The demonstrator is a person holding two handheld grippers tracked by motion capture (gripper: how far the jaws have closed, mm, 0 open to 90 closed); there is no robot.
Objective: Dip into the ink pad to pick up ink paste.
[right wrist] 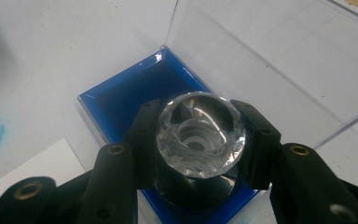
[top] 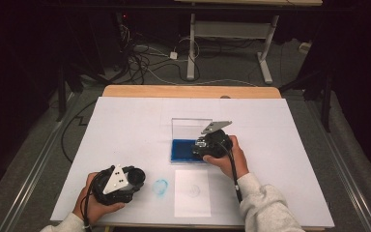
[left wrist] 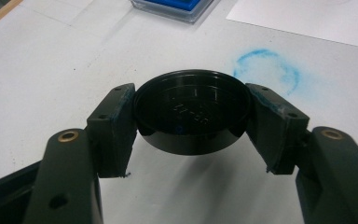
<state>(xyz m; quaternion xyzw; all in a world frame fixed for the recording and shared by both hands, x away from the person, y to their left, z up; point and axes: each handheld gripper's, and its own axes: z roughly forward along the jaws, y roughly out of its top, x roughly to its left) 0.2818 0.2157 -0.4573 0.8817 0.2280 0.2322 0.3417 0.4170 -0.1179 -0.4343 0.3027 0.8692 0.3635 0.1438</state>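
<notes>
A round black cap point(left wrist: 193, 112) sits between the jaws of my left gripper point(left wrist: 193, 119), hollow side up, just above the white tabletop. In the high view this gripper point(top: 136, 178) is at the front left, shut on the cap. My right gripper point(right wrist: 200, 140) is shut on a stamp with a faceted clear knob point(right wrist: 200, 133) and a black base, held down in the blue ink pad point(right wrist: 130, 98). The pad's clear lid point(right wrist: 261, 60) stands upright behind it. From above, the right gripper point(top: 200, 147) is over the ink pad box point(top: 179, 151) at mid-table.
A white sheet of paper point(top: 192, 192) with a faint ring mark lies at the front centre. A blue ring smudge point(top: 161, 187) marks the white table cover point(top: 125, 121) between paper and left gripper. Behind the table are desk legs and cables on the floor.
</notes>
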